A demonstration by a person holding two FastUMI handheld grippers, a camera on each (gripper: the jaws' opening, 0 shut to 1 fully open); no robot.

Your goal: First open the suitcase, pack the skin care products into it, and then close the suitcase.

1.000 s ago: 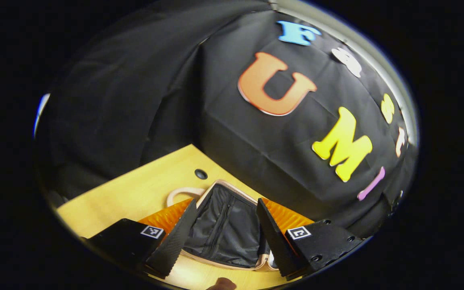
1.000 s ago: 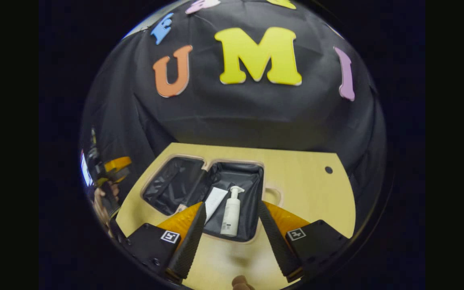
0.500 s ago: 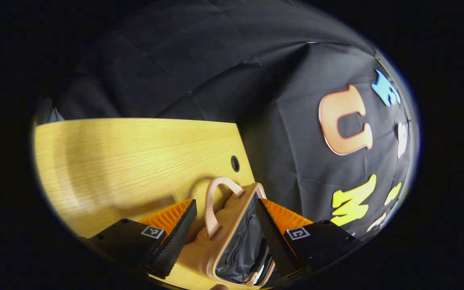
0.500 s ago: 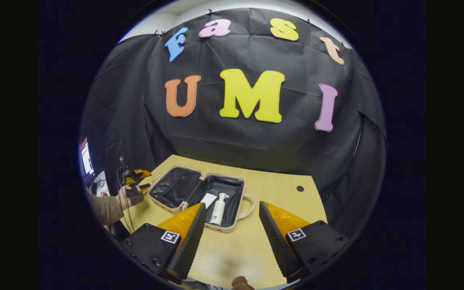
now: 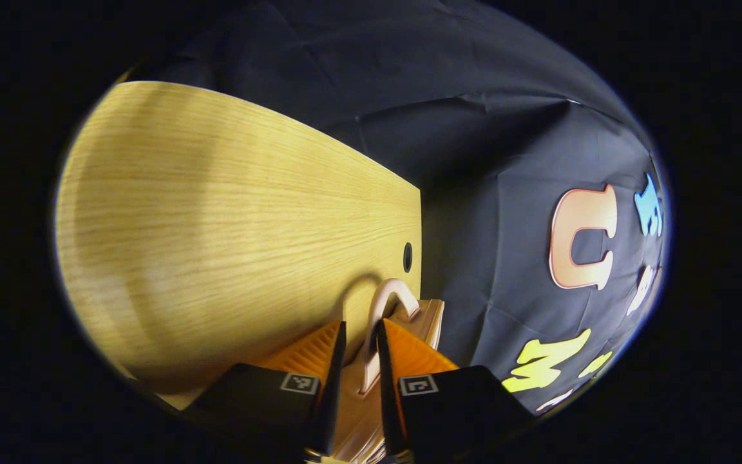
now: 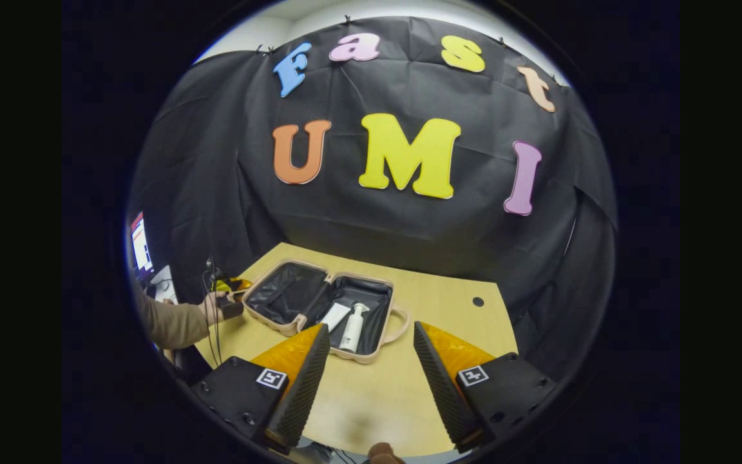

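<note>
The beige suitcase [image 6: 294, 325] lies open and flat on the table, black lining up. A white pump bottle [image 6: 351, 328] and a white tube [image 6: 334, 316] rest in its right half. My left gripper [image 6: 230, 285], held by a hand [image 6: 213, 309], is at the outer edge of the left half. In the left gripper view the left gripper [image 5: 359, 335] is shut on that half's beige handle [image 5: 389, 298], with beige shell [image 5: 432, 316] beside it. My right gripper [image 6: 371, 380] hangs open over the table's front, short of the suitcase.
The wooden table [image 5: 216, 225] spreads wide beyond the lid's handle, with a small cable hole [image 5: 408, 257] near its edge. The cable hole [image 6: 478, 301] lies right of the suitcase. A sleeve [image 6: 168, 322] and a lit screen [image 6: 139, 245] sit at the left.
The left gripper swung from facing the lid's lining to its outer side and went from open to shut on the handle. The right gripper drew back from the suitcase.
</note>
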